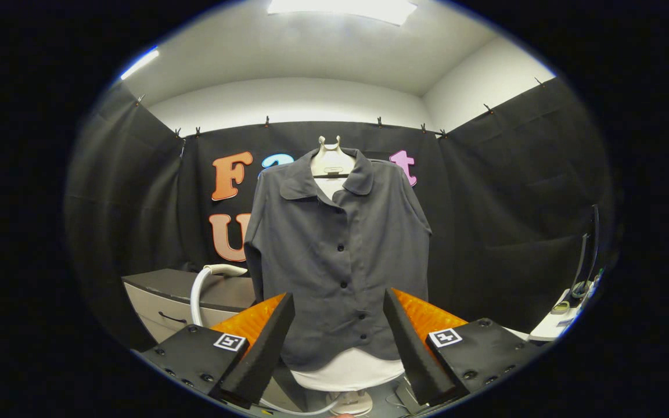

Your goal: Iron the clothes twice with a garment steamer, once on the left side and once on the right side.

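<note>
A dark grey buttoned shirt [340, 249] hangs on a white mannequin torso [331, 161] straight ahead, beyond my fingers. The torso's white lower part [351, 371] shows under the hem, on a stand base [351, 402]. My gripper [339, 305] is open, its two fingers spread wide with nothing between them, framing the shirt's lower front. The garment steamer's white head and hose [209, 278] rest to the left of the shirt, on a low cabinet, well apart from my fingers.
A low cabinet with a dark top [175, 287] and a drawer stands at the left. A white shelf with small items and cables [564, 316] sits at the right. Black cloth walls close the booth behind and at both sides.
</note>
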